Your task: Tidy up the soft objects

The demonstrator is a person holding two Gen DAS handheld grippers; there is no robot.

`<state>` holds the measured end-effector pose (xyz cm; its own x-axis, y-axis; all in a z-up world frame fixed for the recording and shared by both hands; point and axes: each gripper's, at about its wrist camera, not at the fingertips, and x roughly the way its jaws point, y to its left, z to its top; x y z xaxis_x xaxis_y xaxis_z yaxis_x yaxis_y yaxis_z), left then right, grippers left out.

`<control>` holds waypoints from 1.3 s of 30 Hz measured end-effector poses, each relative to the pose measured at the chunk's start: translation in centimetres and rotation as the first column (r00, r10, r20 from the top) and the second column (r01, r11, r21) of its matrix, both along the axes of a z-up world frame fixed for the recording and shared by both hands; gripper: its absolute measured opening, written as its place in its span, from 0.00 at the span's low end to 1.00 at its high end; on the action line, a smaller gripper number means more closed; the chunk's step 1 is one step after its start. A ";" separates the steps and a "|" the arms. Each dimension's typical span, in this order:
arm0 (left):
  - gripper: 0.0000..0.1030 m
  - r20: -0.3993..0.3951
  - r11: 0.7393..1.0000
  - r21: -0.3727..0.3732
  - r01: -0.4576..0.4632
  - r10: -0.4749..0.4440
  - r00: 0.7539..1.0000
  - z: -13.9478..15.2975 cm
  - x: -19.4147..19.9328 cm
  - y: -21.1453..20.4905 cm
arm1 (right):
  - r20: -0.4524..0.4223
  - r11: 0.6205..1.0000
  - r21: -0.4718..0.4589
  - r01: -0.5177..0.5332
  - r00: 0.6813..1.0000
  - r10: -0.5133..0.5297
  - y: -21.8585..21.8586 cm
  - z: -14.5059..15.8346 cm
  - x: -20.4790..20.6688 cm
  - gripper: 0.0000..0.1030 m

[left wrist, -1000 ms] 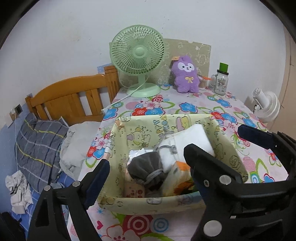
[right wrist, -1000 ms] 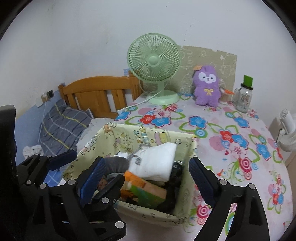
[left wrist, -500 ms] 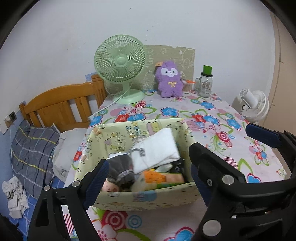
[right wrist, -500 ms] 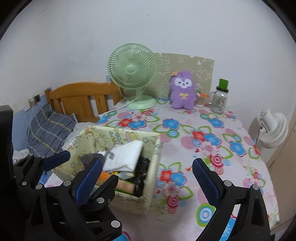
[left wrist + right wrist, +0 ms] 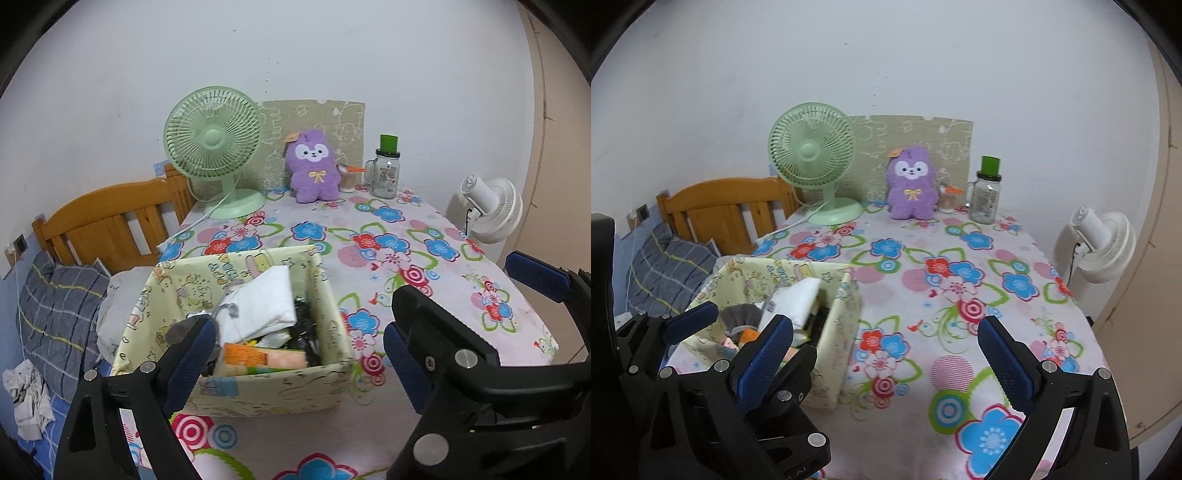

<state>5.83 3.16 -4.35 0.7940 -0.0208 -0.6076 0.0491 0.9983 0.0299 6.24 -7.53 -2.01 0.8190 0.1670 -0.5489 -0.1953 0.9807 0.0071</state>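
Observation:
A pale yellow fabric storage box (image 5: 273, 387) (image 5: 846, 325) stands at the table's near left. It holds a white folded cloth (image 5: 266, 299) (image 5: 798, 299), a grey pouch (image 5: 738, 315), an orange packet (image 5: 245, 356) and dark items. A purple plush toy (image 5: 314, 166) (image 5: 912, 184) stands upright at the back by the wall. My left gripper (image 5: 299, 358) is open and empty, just in front of the box. My right gripper (image 5: 886, 354) is open and empty, to the right of the box, above the flowered tablecloth (image 5: 960, 295).
A green desk fan (image 5: 218, 147) (image 5: 816, 155) and a glass jar with a green lid (image 5: 386, 170) (image 5: 988, 195) stand at the back. A white fan (image 5: 1102, 243) is off the table's right edge. A wooden headboard (image 5: 110, 218) and bedding lie left.
Both grippers have pulled back and swung right. The box now sits lower left in both views and more of the table shows. Both stay open and empty.

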 end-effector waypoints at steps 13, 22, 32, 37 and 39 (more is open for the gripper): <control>0.96 0.023 0.999 0.011 0.032 -0.032 0.999 1.3 -0.9 -3.6 | 0.038 0.999 -0.014 0.048 0.998 -0.047 -3.4 1.3 -1.5 0.99; 0.97 0.051 0.999 0.014 0.046 -0.047 0.998 2.0 -1.5 -5.1 | 0.054 0.997 -0.001 0.078 0.996 -0.078 -5.7 2.0 -2.2 0.99; 0.98 0.091 1.000 0.019 0.015 -0.017 0.996 3.3 -2.2 -5.7 | 0.091 0.995 0.016 0.097 0.991 -0.098 -7.8 3.4 -3.1 0.99; 0.98 0.118 1.000 0.015 -0.006 0.004 0.993 4.1 -2.9 -5.4 | 0.105 0.994 0.022 0.105 0.989 -0.107 -8.5 3.9 -3.5 0.99; 0.98 0.126 1.000 0.012 -0.016 0.014 0.992 4.2 -3.1 -5.3 | 0.111 0.993 0.023 0.112 0.987 -0.114 -8.8 4.0 -3.7 0.99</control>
